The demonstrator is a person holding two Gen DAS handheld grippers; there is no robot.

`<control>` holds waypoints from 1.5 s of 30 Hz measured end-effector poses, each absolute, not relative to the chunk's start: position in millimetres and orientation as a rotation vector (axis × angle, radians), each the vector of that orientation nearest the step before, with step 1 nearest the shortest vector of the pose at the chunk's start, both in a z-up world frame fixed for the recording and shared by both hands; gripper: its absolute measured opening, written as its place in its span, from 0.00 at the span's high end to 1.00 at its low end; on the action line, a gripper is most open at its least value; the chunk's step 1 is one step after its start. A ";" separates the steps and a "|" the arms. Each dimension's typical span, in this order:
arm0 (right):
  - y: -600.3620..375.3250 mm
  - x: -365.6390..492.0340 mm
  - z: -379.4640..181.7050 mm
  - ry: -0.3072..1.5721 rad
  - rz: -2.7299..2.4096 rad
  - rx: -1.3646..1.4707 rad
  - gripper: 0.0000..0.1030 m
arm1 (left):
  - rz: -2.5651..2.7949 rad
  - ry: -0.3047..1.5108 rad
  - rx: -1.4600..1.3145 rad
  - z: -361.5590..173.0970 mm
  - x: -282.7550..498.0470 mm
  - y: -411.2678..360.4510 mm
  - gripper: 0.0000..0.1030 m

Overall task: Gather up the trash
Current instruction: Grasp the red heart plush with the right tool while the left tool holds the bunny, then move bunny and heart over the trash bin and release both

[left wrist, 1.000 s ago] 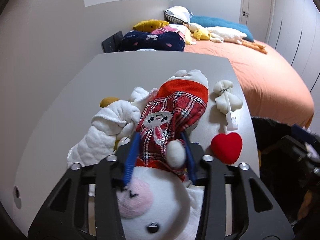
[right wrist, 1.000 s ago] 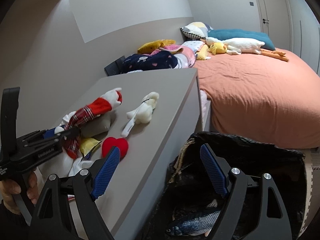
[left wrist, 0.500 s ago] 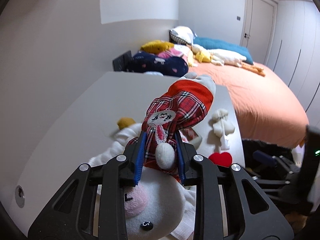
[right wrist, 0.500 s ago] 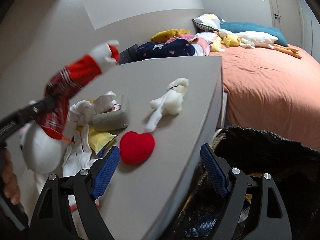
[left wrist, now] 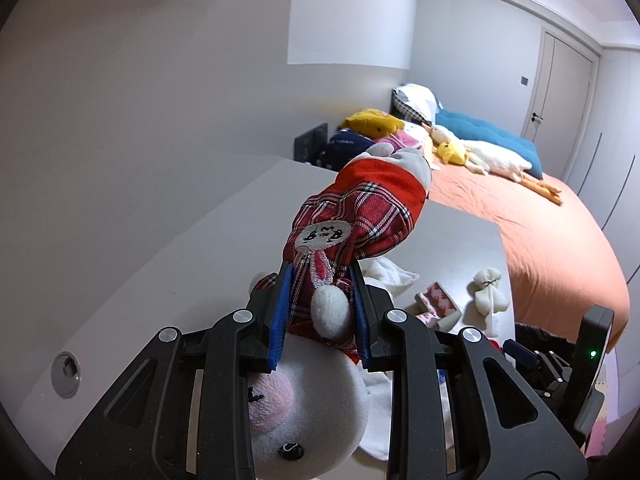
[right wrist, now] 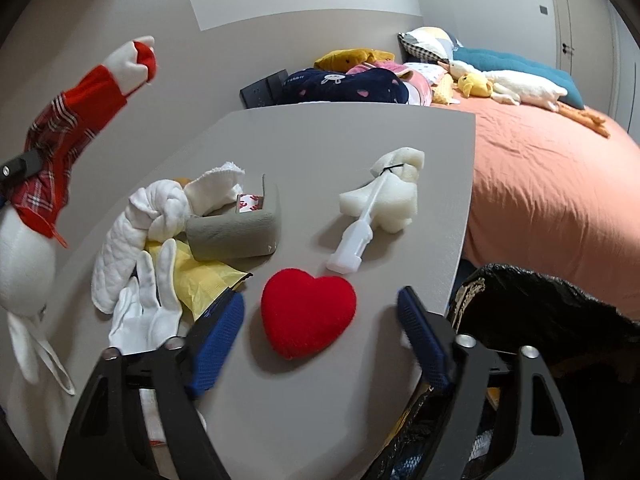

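Two grippers are working a cluttered desk (right wrist: 320, 152). The left gripper (left wrist: 320, 312) is pinching a stuffed rabbit (left wrist: 352, 224) by its plaid dress, jaws nearly closed, and carrying it clear of the desk, head hanging down, probably so it can go to the black trash bag (right wrist: 552, 312) beside the desk's edge. The right gripper (right wrist: 320, 340) is closing, its jaws astride a red plush heart (right wrist: 308, 312) lying on the desk but not pressing it. Farther out, a foam piece (right wrist: 396, 196), a white glove (right wrist: 148, 308) and cloths are waiting.
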State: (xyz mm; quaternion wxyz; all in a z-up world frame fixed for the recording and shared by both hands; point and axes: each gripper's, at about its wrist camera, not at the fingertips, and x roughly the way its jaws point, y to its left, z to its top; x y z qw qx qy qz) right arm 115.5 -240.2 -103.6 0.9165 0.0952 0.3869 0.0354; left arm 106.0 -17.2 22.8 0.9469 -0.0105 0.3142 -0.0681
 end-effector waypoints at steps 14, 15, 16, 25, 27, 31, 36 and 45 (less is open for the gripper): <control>-231.7 87.7 -82.3 0.757 0.082 0.139 0.52 | -0.181 0.614 -0.051 32.8 91.1 -11.2 0.74; -232.2 85.3 -79.6 0.753 0.081 0.136 0.52 | -0.182 0.613 -0.047 33.0 90.0 -13.1 0.74; -233.6 81.0 -75.8 0.746 0.079 0.130 0.52 | -0.184 0.613 -0.042 33.0 88.6 -15.2 0.74; -251.0 54.4 -51.0 0.696 0.065 0.143 0.52 | -0.203 0.622 -0.017 41.6 68.1 -34.1 0.74; -254.4 47.4 -44.6 0.679 0.064 0.147 0.52 | -0.204 0.618 -0.011 44.4 61.5 -37.7 0.74; -263.4 31.8 -33.0 0.651 0.060 0.151 0.52 | -0.209 0.616 -0.009 47.7 49.7 -47.0 0.74; -274.9 11.7 -23.3 0.624 0.053 0.158 0.52 | -0.224 0.607 0.004 53.4 34.0 -60.1 0.74; -299.2 -23.3 -8.6 0.574 0.023 0.176 0.52 | -0.260 0.589 0.026 58.1 7.4 -86.1 0.74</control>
